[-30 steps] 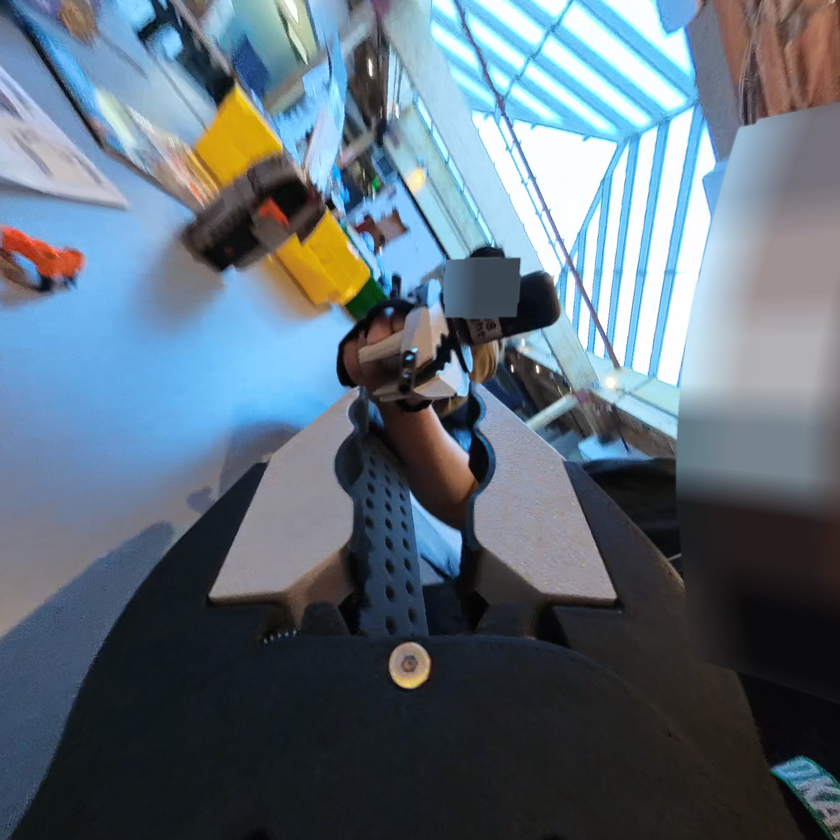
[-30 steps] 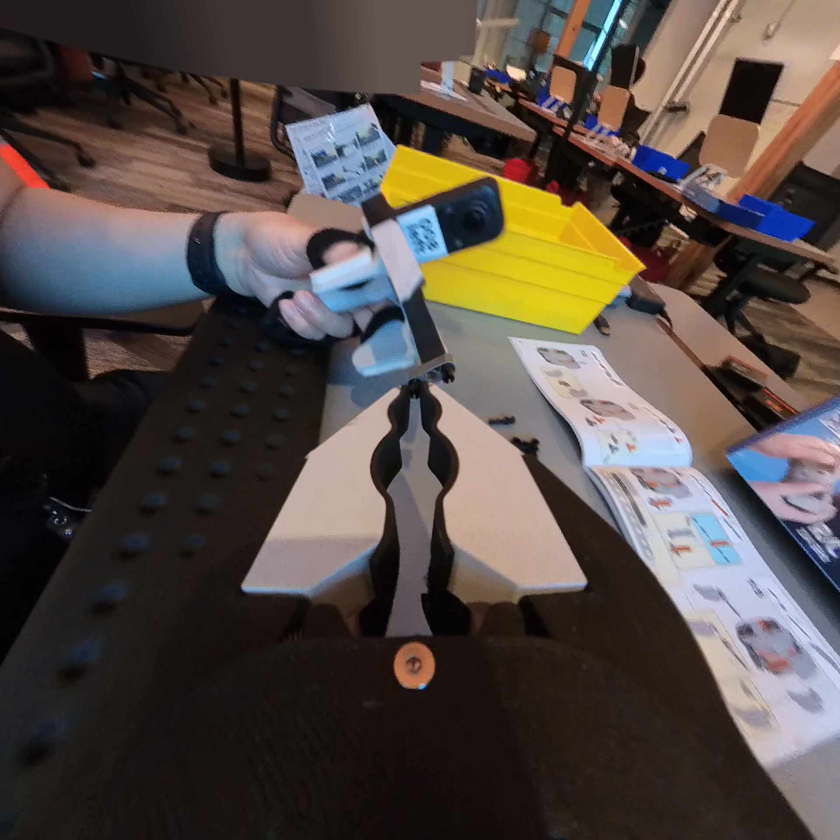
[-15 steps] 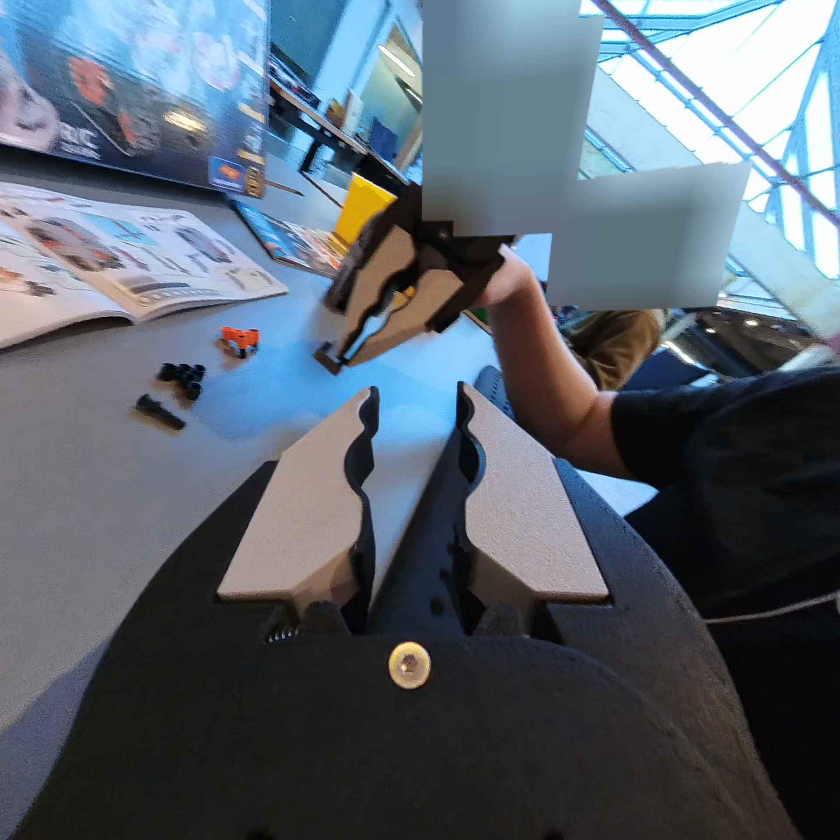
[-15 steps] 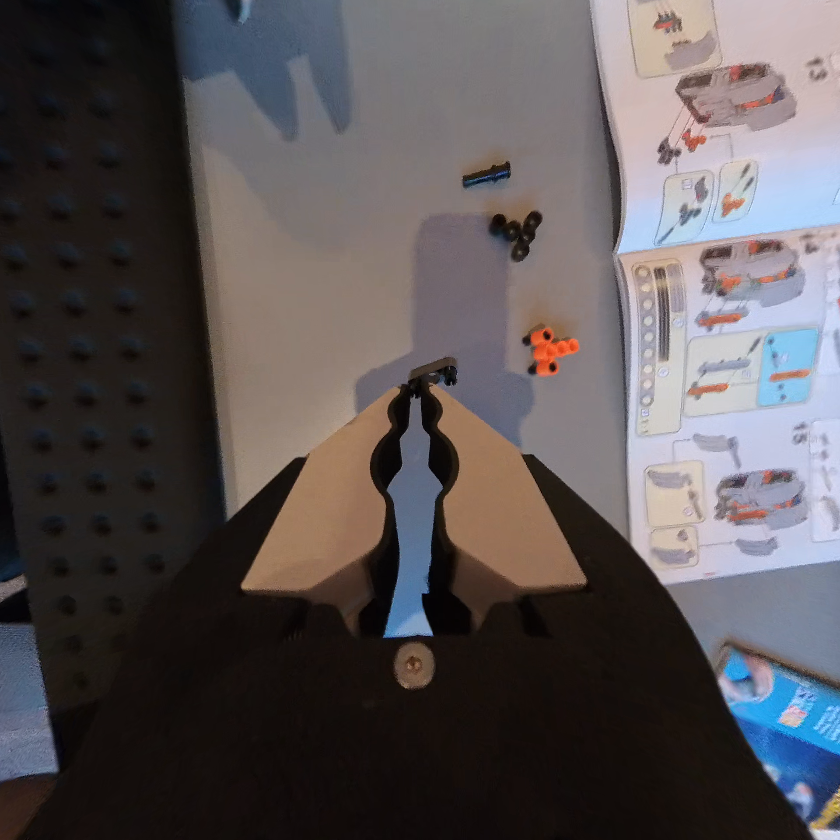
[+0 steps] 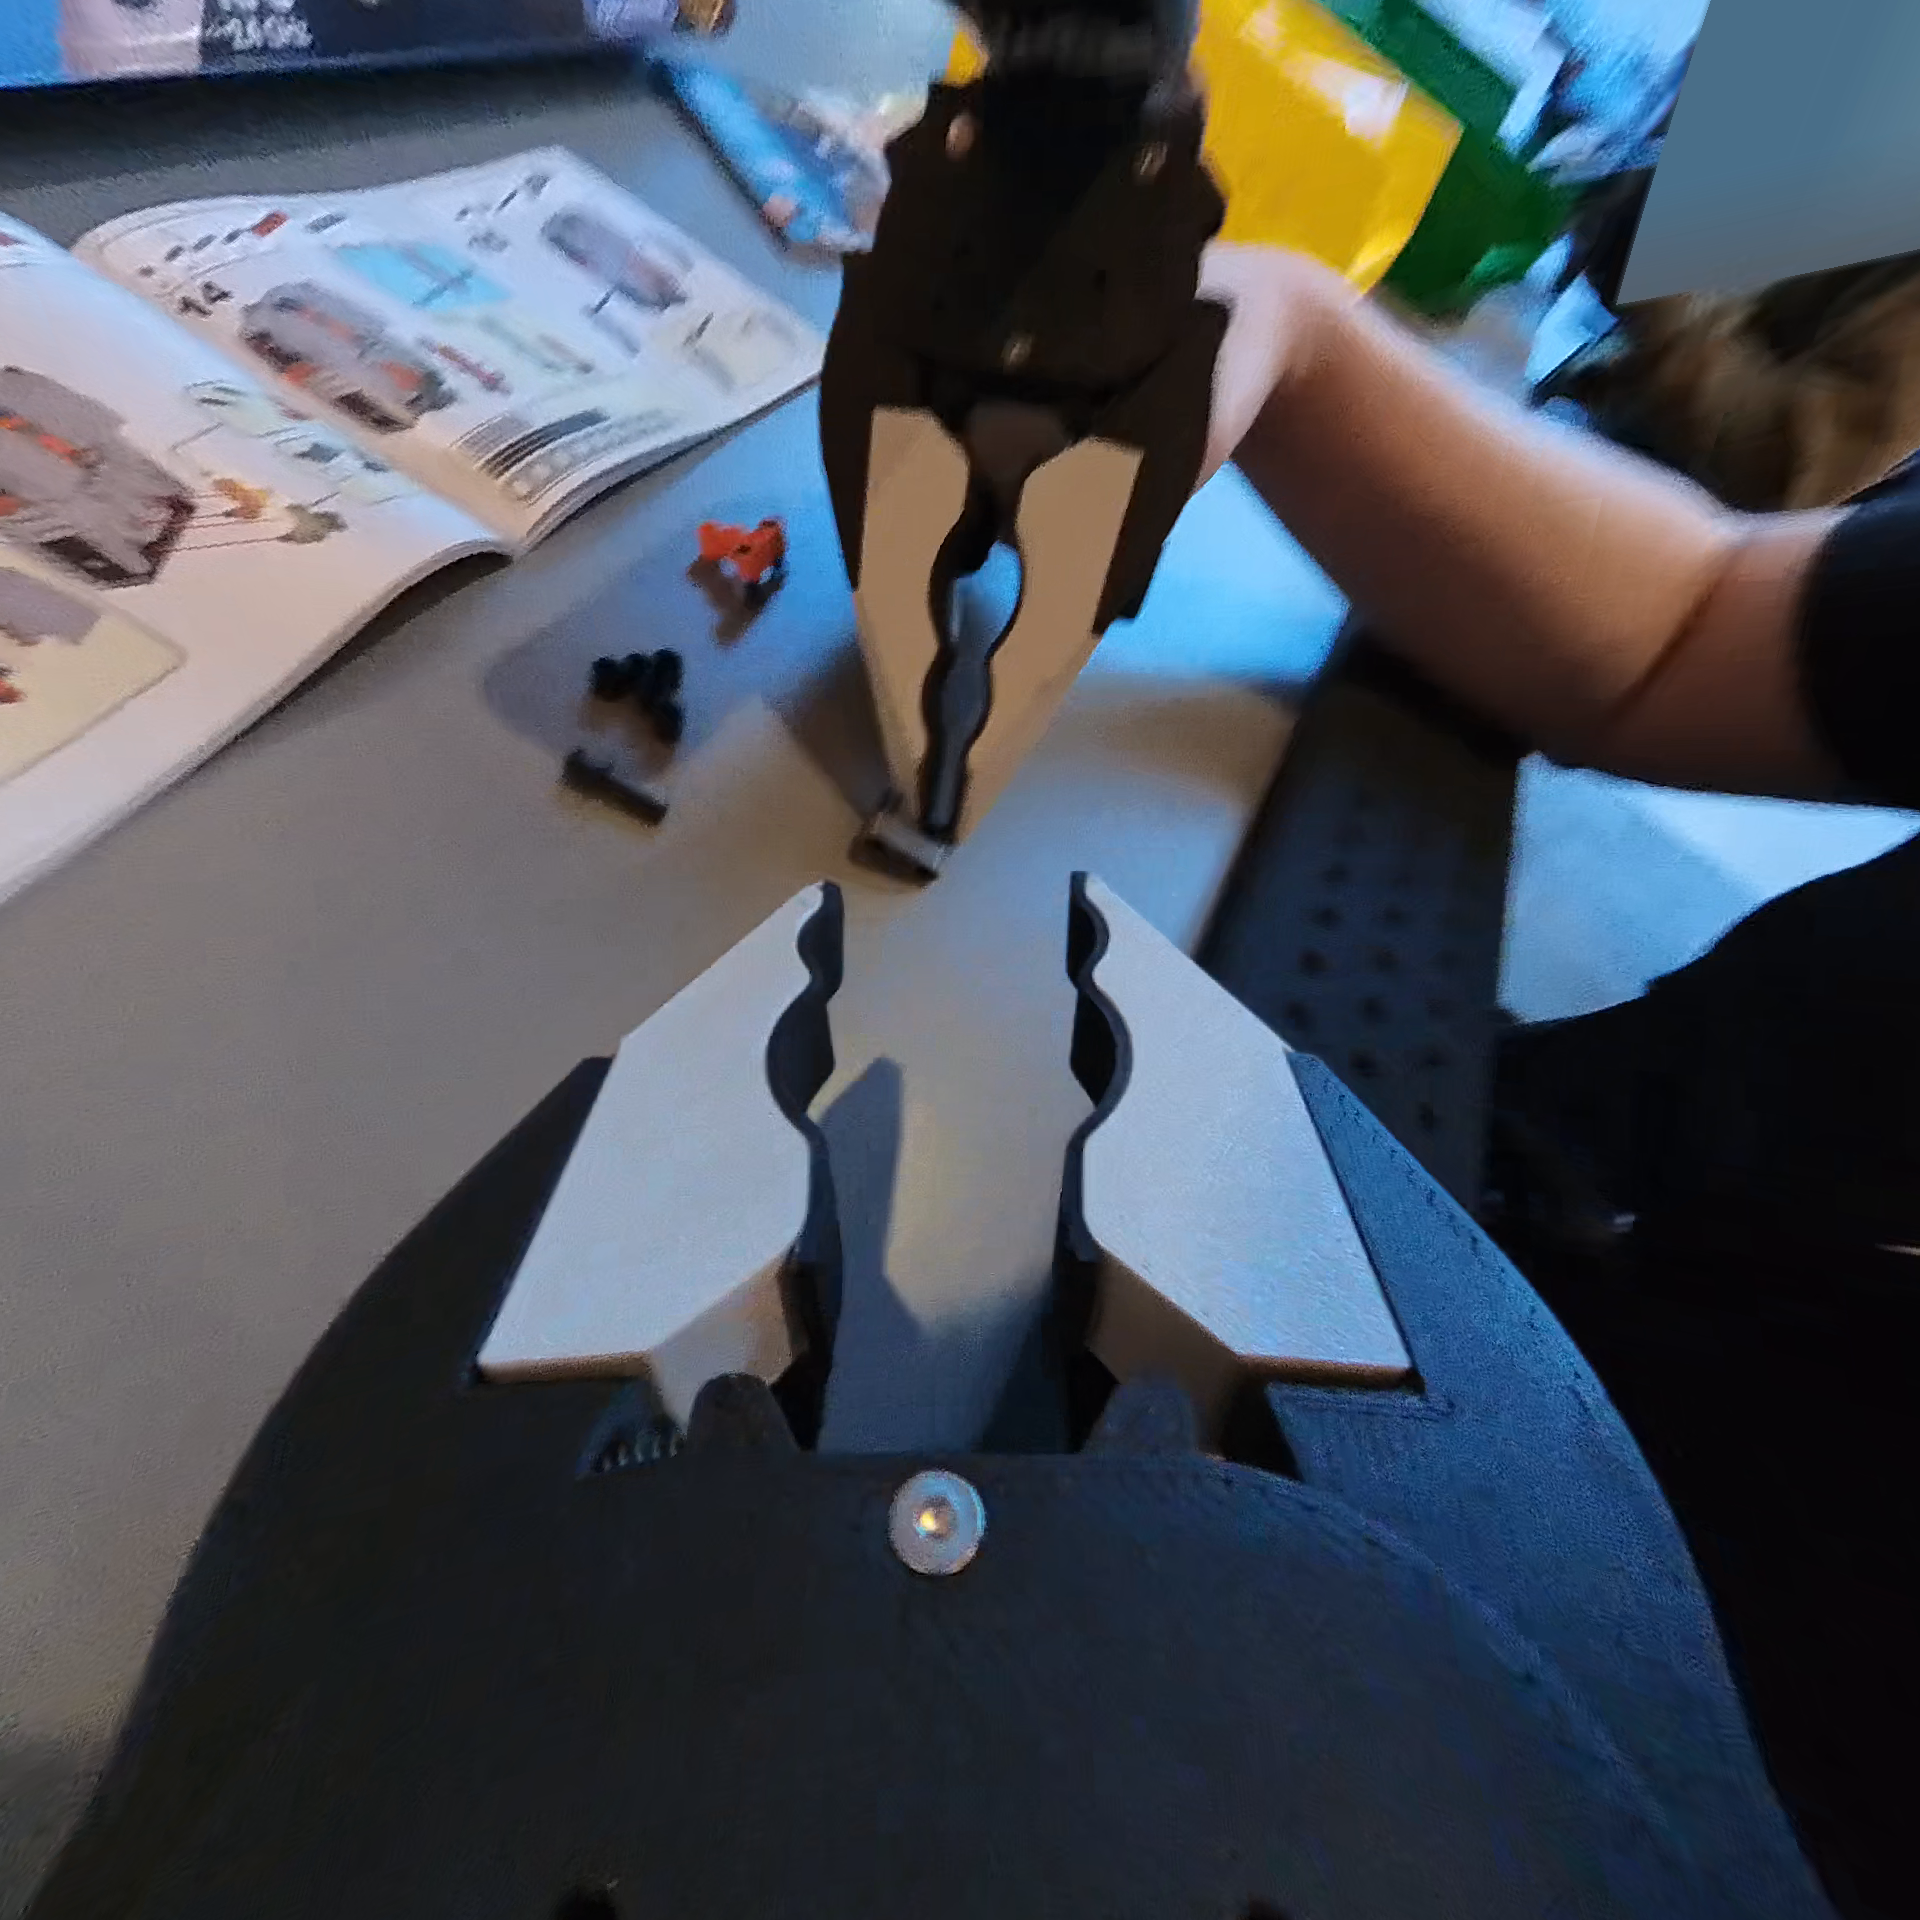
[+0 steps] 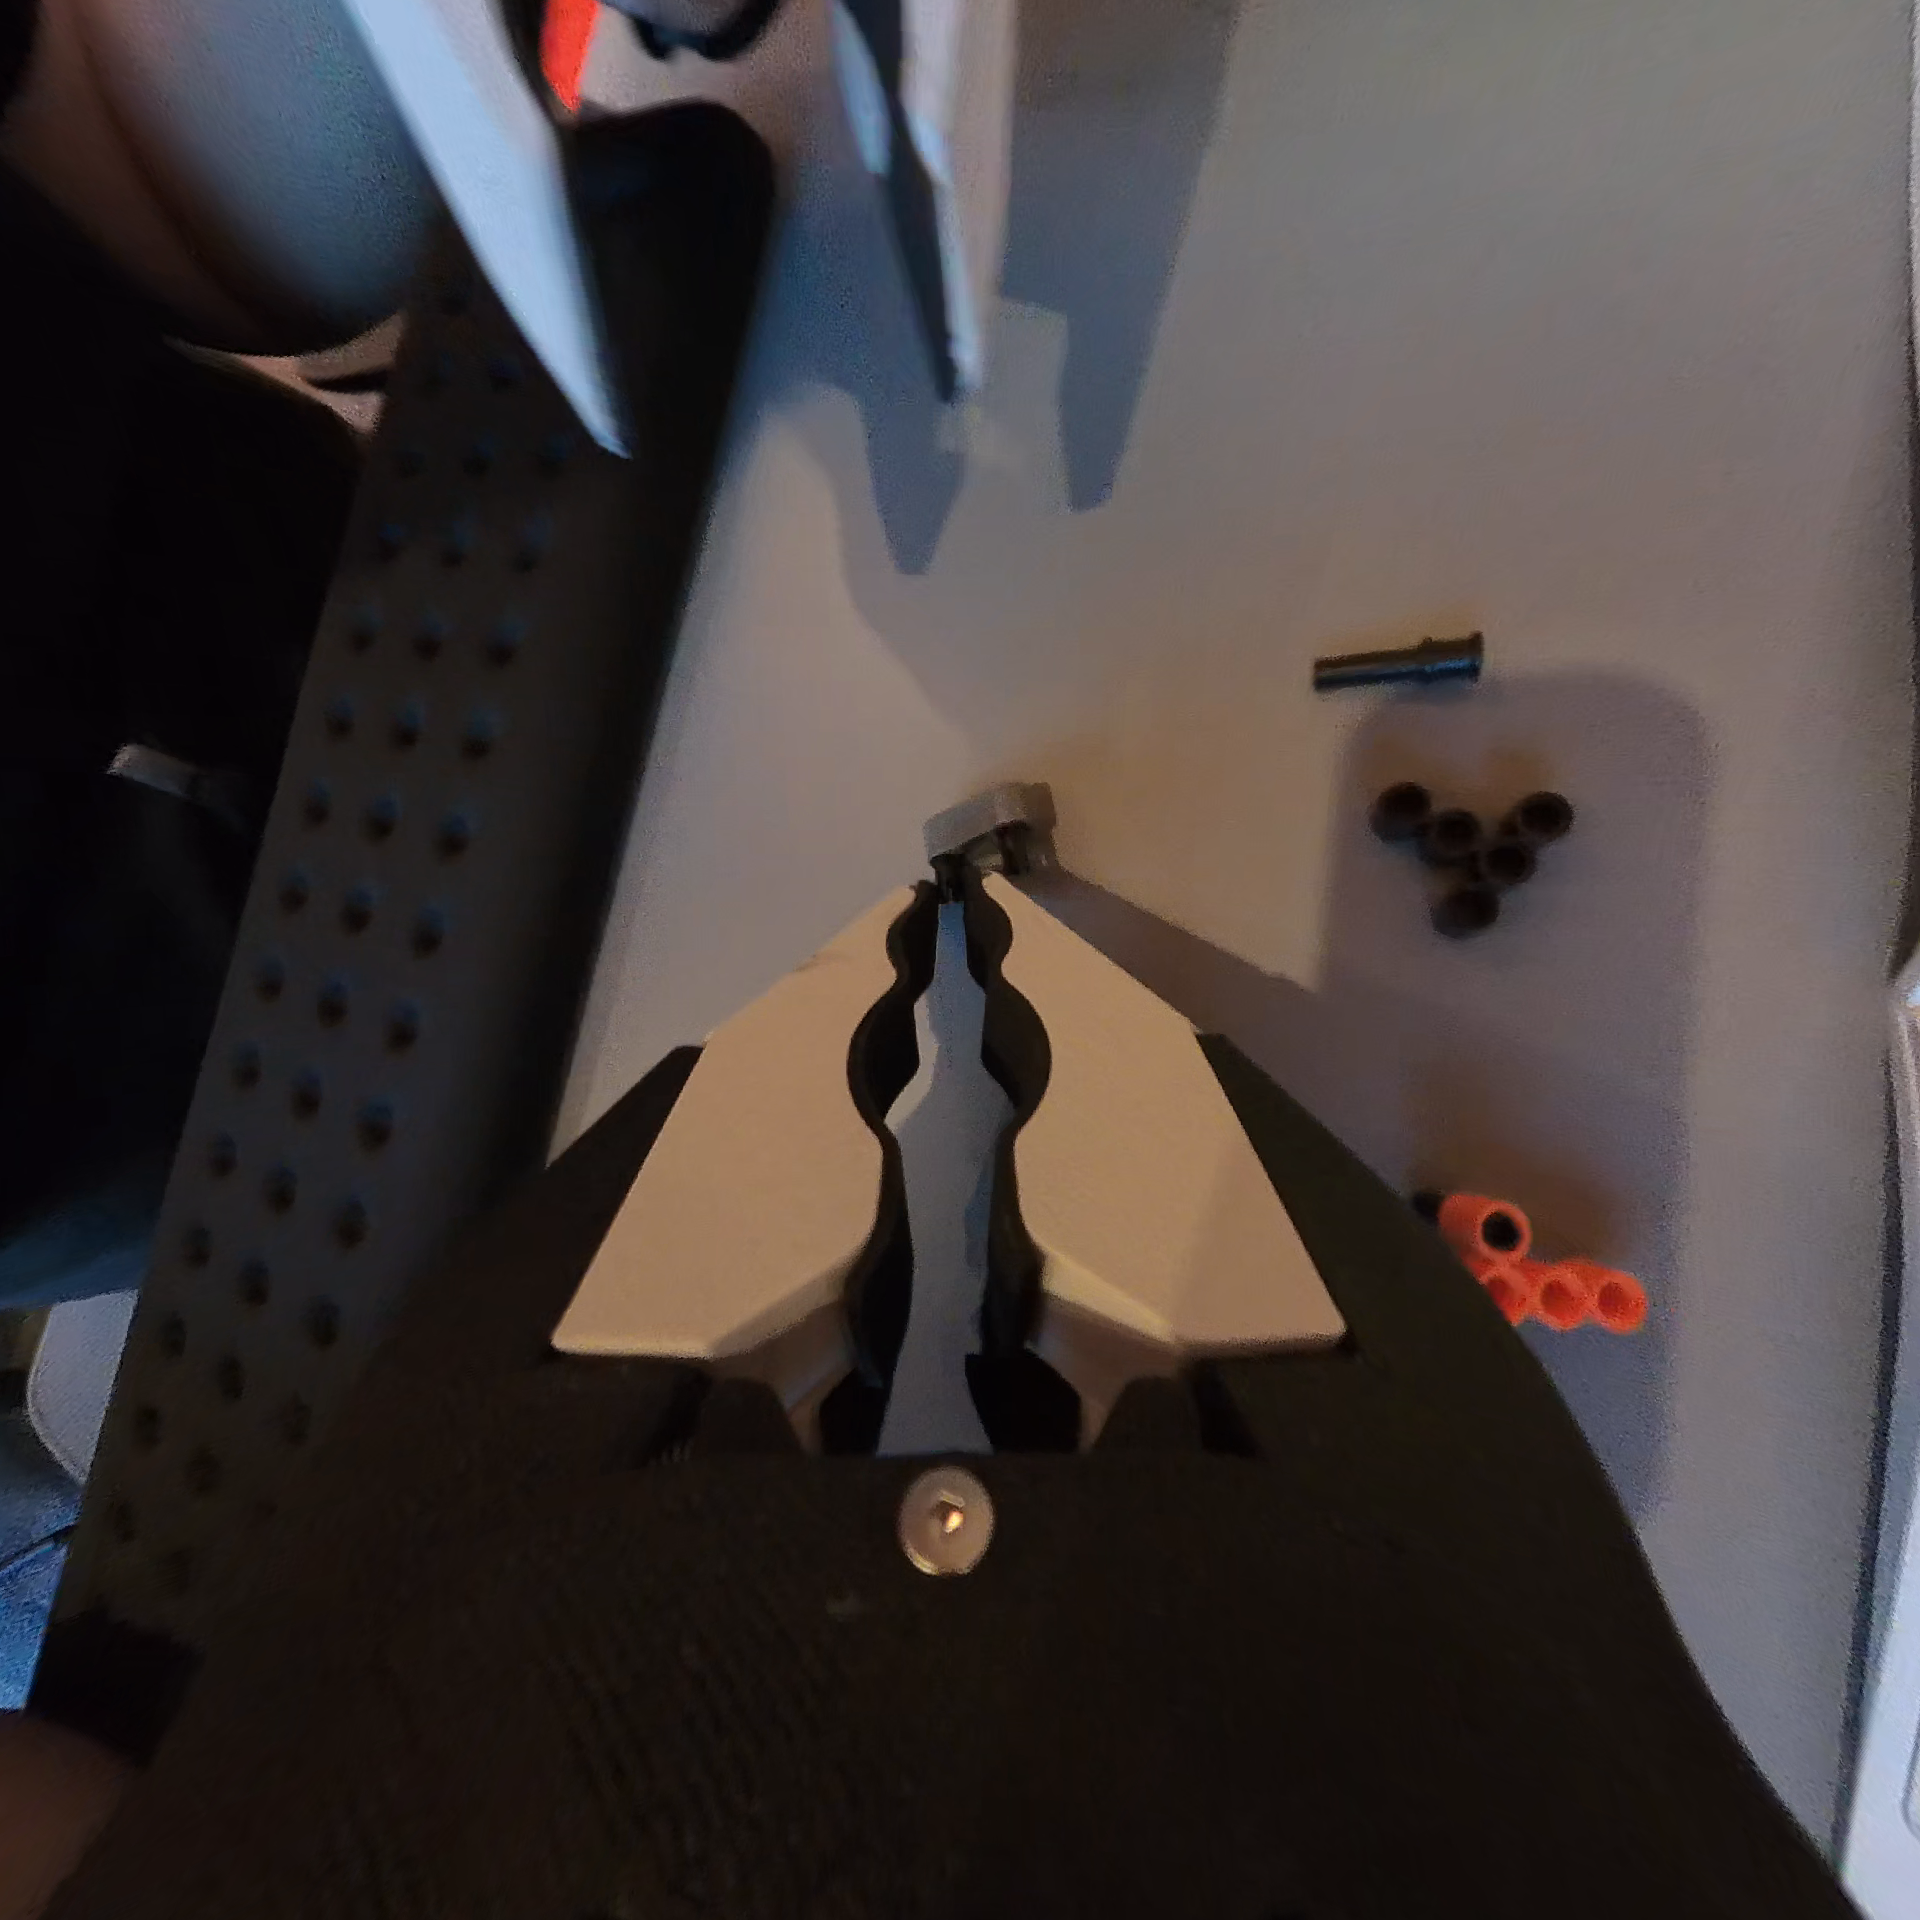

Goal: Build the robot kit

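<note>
My right gripper is shut on a small grey toy-brick piece, held at its tips at or just above the grey table. In the left wrist view the right gripper points down at the table with the grey piece in it. My left gripper is open and empty, its tips a short way in front of that piece. It shows at the top of the right wrist view, jaws apart.
To the piece's side lie a black pin, a cluster of black connectors and an orange connector. A black studded plate lies along the table's edge. An open instruction booklet, yellow bin and green bin sit farther off. My hands' fingertips stand some 8 cm from each other. Between my left fingertips and the black pin there is roughly 7 cm. My left wrist view looks at it from another angle.
Both grippers have swung down from mid-air to the table. The right one has brought the grey piece down low. The left one has opened wider and now faces the piece.
</note>
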Available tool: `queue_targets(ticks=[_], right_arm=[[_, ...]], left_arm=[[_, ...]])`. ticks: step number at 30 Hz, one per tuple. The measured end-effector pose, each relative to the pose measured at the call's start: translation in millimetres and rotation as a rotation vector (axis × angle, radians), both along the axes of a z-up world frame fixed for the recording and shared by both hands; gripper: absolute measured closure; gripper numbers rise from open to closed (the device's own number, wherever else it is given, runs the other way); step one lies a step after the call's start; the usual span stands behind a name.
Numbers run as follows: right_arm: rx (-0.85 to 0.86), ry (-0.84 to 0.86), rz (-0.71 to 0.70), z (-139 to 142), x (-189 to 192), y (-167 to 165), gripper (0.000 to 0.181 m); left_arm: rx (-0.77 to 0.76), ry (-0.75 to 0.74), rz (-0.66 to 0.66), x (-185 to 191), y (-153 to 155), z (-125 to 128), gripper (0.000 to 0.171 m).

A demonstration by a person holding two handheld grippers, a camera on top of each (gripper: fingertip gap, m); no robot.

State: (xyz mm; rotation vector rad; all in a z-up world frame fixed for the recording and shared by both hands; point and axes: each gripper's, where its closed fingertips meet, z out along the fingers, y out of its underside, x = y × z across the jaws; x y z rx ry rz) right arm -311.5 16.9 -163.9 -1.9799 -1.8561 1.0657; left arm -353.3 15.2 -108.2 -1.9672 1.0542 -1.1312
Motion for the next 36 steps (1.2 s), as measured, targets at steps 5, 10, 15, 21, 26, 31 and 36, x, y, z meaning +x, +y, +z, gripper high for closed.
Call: queue_targets(ticks=[5,10,15,21,26,31,36], right_arm=[[0.032,0.067,0.000,3.1,-2.9,12.2,0.162],[0.186,0.079,-0.095,8.3,9.5,28.6,0.159],[0.257,0.106,-0.150,8.8,6.0,26.6,0.159],[0.314,0.106,-0.210,1.0,-2.5,43.9,0.165],[0.378,0.098,-0.219,6.9,3.2,44.9,0.165],[0.336,0.153,-0.234,14.7,9.0,32.7,0.166],[0.338,0.117,-0.243,8.6,10.4,31.4,0.165]], left_arm=[[0.014,0.071,-0.084,13.9,-2.3,-12.0,0.128],[0.047,0.137,-0.130,22.9,6.5,-22.8,0.120],[0.006,0.184,-0.181,30.0,5.4,-36.4,0.126],[-0.032,0.185,-0.168,33.8,-0.8,-44.8,0.132],[-0.081,0.163,-0.101,28.5,1.1,-42.8,0.134],[-0.037,0.211,-0.073,28.0,5.0,-45.1,0.130],[-0.039,0.211,-0.089,34.8,4.4,-45.3,0.132]])
